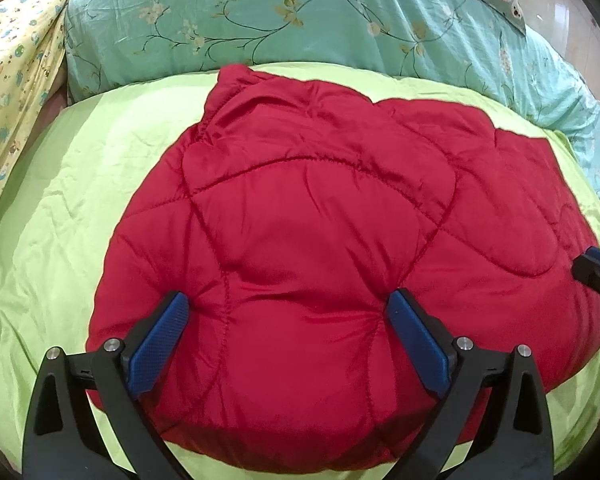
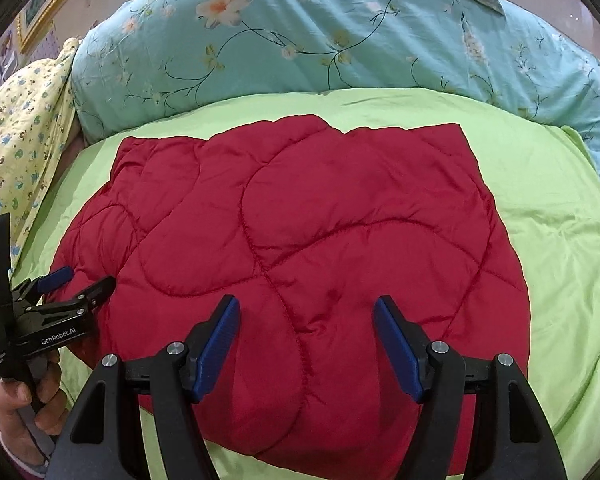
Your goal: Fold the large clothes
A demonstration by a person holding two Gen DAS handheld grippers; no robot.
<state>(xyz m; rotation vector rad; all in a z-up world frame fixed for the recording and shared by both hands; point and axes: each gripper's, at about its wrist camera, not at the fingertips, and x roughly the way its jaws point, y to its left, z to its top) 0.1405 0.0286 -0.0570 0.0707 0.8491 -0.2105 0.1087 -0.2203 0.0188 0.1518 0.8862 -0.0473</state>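
— Both grippers are held above the near edge of the red quilted garment (image 1: pixel 320 240), and nothing is gripped: the left gripper (image 1: pixel 288 304) is spread wide over the padding, and the right gripper (image 2: pixel 306 310) is parted just as wide, with only red fabric seen between its blue pads (image 2: pixel 396 344).

— How far along is the folding judged to be?

— Well along, it seems — the garment is laid as a compact, thick block in the middle of the green sheet (image 1: pixel 80 184), no sleeves are seen hanging out, and its far right corner is squared off. A further fold or a final smoothing may be left; that cannot be settled from these views.

— What is shown in one view only?

— In the right wrist view the left gripper (image 2: pixel 80 278) is seen from the side with a bare hand (image 2: pixel 24 396) on its handle, and a gilt picture frame (image 2: pixel 40 20) is caught at upper left. In the left wrist view only the tip of the other tool is caught at the right edge — but the gathered far left corner of the garment is shown more clearly, below the turquoise floral duvet (image 1: pixel 300 32)
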